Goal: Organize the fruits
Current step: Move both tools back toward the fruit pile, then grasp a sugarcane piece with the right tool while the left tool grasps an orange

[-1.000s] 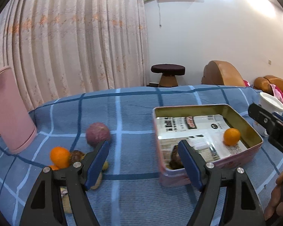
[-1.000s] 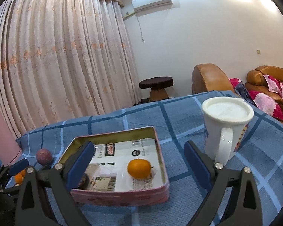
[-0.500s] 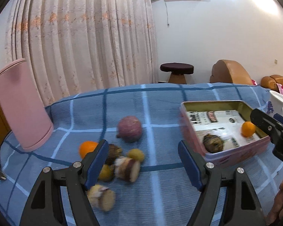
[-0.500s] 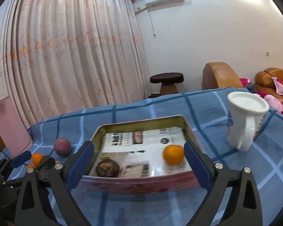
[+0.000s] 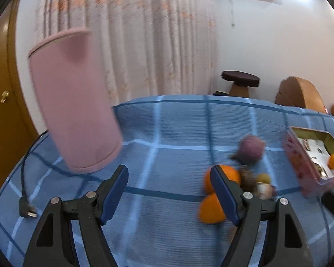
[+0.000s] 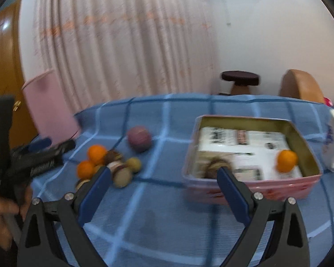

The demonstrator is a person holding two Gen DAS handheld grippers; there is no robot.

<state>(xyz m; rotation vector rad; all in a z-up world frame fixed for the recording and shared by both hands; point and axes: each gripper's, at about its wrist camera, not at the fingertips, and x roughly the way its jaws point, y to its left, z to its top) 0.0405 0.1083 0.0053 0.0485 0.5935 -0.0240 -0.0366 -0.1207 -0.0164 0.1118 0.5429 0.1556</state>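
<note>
Between the spread fingers of my left gripper (image 5: pixel 169 191) lies only bare blue checked cloth (image 5: pixel 180 133); my right gripper (image 6: pixel 164 191) gapes too, holding nothing. Two oranges (image 6: pixel 97 152) and one purple fruit (image 6: pixel 139 138) sit with several blurred brownish pieces right of my left tongs. One pink tin (image 6: pixel 251 189) holds one orange (image 6: pixel 286 160) and one dark fruit (image 6: pixel 214 166). Open cloth lies between pile and tin. One pink cylinder (image 5: pixel 74 102) stands left, curtain (image 5: pixel 144 35) behind.

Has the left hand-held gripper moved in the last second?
Yes. The left hand-held gripper has swung left: the tin, earlier between its fingers, now sits at the right edge, and the pink cylinder looms closer.
</note>
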